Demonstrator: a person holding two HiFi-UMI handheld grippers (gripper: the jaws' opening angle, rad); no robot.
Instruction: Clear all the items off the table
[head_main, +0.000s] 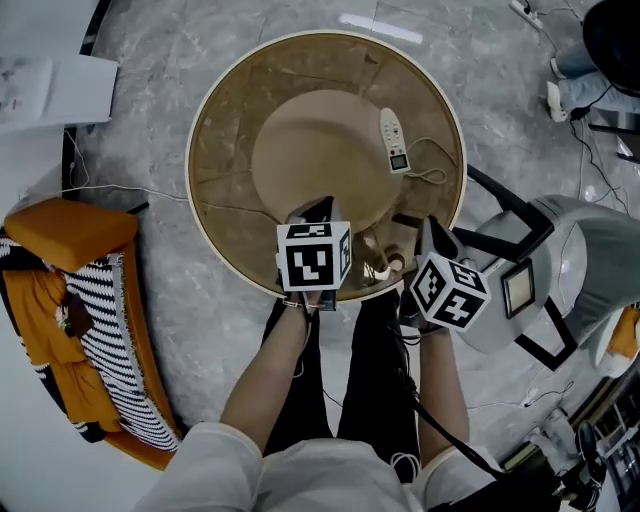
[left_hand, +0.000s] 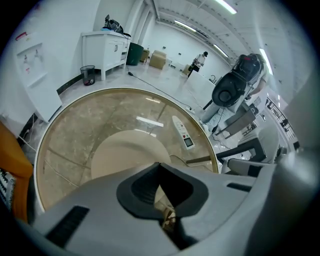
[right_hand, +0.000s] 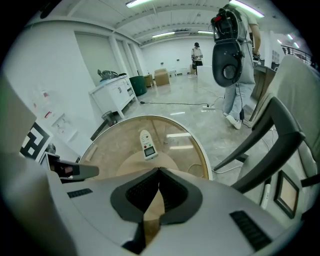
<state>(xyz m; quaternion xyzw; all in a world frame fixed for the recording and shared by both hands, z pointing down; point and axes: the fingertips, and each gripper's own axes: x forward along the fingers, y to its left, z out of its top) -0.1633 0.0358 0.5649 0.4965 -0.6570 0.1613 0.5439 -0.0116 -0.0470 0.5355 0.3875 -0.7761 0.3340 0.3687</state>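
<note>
A white remote control (head_main: 393, 140) with a small screen lies on the round glass table (head_main: 220, 120), right of the middle; it also shows in the left gripper view (left_hand: 184, 135) and the right gripper view (right_hand: 146, 144). A thin cord (head_main: 432, 176) loops beside it. A small pale object (head_main: 384, 263) with a cord sits near the table's front rim, between the two grippers. My left gripper (head_main: 315, 211) (left_hand: 159, 166) hangs over the front of the table, shut and empty. My right gripper (head_main: 431, 226) (right_hand: 159, 171) is over the front right rim, also shut with nothing in it.
An orange seat with a striped cloth (head_main: 70, 300) stands left of the table. A grey chair (head_main: 560, 270) stands close at the right. Cables run across the marble floor, and a person's legs (head_main: 580, 70) show at the top right.
</note>
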